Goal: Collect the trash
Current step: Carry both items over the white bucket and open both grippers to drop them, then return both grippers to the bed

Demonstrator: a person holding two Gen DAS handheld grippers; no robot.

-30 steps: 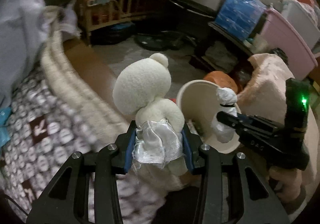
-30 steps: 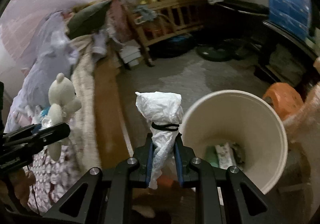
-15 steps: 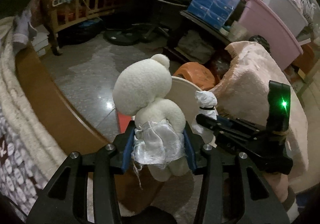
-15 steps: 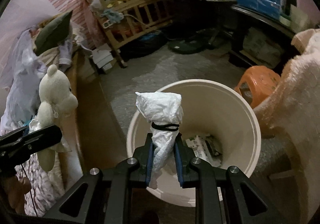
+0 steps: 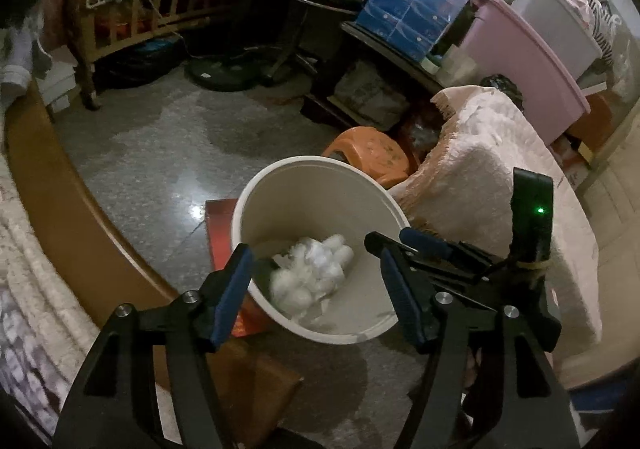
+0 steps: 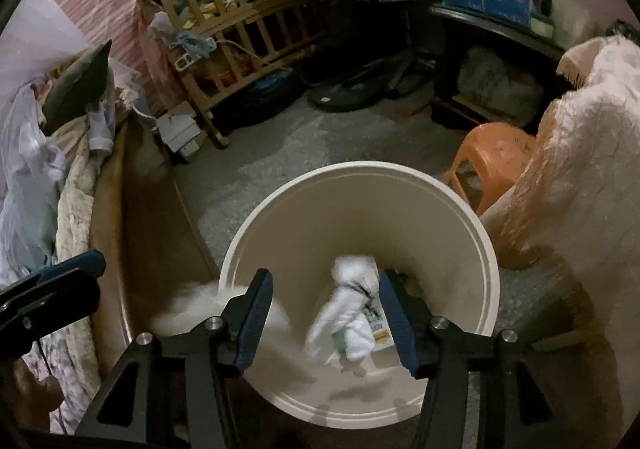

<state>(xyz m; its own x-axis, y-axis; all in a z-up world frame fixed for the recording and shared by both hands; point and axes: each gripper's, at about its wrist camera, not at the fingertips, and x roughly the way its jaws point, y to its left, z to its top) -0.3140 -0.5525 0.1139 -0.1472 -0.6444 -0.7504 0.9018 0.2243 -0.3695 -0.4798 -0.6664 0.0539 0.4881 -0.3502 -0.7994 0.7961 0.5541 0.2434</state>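
A cream round bin (image 5: 280, 193) (image 6: 472, 225) stands on the floor below both grippers. My left gripper (image 5: 316, 285) is open and empty above the bin's near left rim. The white teddy (image 5: 308, 273) is a blurred white mass inside the bin; in the right wrist view it is a blur (image 6: 192, 305) at the bin's left rim. My right gripper (image 6: 326, 313) is open and empty over the bin. The tied white bag (image 6: 352, 309) is blurred between its fingers, inside the bin, over paper scraps. The right gripper also shows in the left wrist view (image 5: 404, 239).
A pink blanket-covered seat (image 5: 492, 177) touches the bin's right side. An orange stool (image 5: 368, 153) stands behind the bin. The bed's brown edge (image 5: 60, 209) runs along the left. A wooden crib (image 6: 236, 29), a black table and storage boxes (image 5: 416, 9) line the far side.
Both grippers have opened over the bin. The teddy has left the left gripper and the tied white bag has left the right gripper; both are now falling or lying in the bin.
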